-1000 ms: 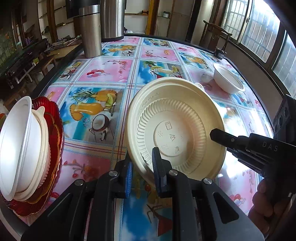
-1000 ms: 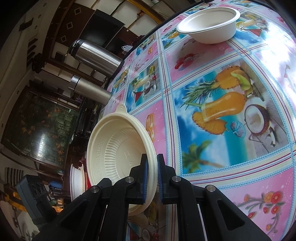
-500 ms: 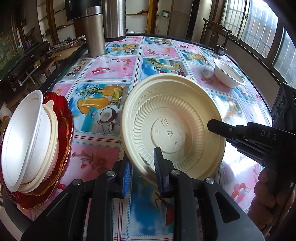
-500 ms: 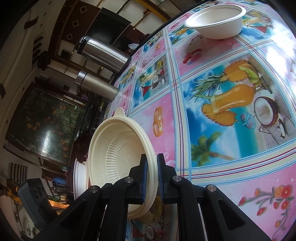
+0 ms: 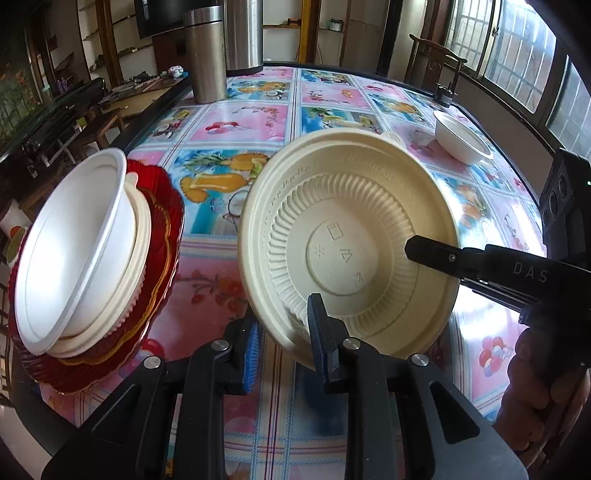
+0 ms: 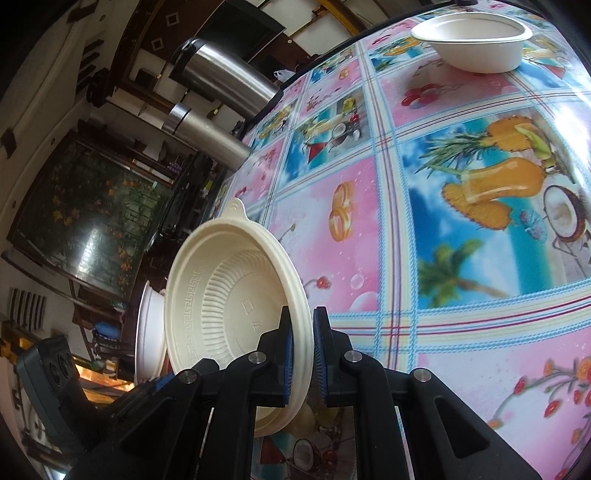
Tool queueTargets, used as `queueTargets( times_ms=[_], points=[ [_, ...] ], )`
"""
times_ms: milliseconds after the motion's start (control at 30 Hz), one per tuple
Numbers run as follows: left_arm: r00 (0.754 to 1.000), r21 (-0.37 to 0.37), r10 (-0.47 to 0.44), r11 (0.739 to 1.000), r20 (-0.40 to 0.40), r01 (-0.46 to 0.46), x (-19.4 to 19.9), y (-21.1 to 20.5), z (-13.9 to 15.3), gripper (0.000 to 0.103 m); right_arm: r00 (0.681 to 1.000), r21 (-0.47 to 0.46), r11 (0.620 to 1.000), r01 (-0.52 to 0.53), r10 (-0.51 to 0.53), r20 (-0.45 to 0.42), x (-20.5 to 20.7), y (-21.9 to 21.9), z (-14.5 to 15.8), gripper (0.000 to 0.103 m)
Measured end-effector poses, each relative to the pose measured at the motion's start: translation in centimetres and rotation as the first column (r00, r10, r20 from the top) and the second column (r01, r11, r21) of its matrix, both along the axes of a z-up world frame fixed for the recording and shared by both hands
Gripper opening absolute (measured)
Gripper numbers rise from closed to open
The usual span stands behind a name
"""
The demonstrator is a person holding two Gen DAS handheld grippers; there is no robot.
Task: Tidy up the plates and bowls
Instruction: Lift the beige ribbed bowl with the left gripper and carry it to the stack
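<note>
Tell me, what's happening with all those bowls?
A person is tidying dishes with two hand-held grippers. Both the left gripper and the right gripper pinch the rim of one cream bowl, held tilted above the table. Beside it a stack of white bowls sits on a red plate. Another white bowl waits farther off.

The red plate [image 5: 162, 236] lies mostly hidden under stacked bowls at the tabletop's left edge. The larger steel flask [image 5: 243, 33] is cut off at the top.

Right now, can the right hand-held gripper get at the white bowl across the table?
Probably not: right hand-held gripper is shut on the cream bowl. Path to the white bowl looks clear.
</note>
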State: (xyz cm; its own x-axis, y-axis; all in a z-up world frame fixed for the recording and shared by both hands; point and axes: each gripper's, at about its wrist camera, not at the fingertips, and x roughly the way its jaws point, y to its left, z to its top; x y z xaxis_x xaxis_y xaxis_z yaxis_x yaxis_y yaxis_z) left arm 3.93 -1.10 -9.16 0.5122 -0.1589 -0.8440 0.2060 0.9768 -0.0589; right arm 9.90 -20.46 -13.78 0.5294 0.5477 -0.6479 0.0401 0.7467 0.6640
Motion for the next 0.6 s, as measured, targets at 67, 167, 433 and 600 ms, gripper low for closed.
queueTargets(
  times_ms=[67, 167, 433, 600],
  points=[
    [1.0, -0.006, 0.0, 1.0, -0.007, 0.0, -0.2, 0.5, -0.1, 0.022, 1.0, -0.005, 1.0, -0.008, 0.008, 0.01, -0.3, 0.4, 0.1, 0.011],
    [0.999, -0.031, -0.006, 0.999, -0.031, 0.005, -0.2, 1.0, -0.2, 0.022, 0.999, -0.018, 1.0, -0.014, 0.015, 0.029, -0.9, 1.0, 0.5, 0.011],
    [0.998, -0.073, -0.023, 0.997, -0.055, 0.019, -0.3, 1.6, -0.1, 0.022, 0.997, -0.029, 1.0, 0.01, -0.008, 0.071, -2.1, 0.4, 1.7, 0.029],
    [0.999, -0.089, -0.003, 0.996, -0.051, -0.001, -0.3, 2.5, 0.5, 0.022, 0.997, -0.062, 0.998, 0.028, -0.023, 0.075, -2.3, 0.3, 1.7, 0.029]
  ],
)
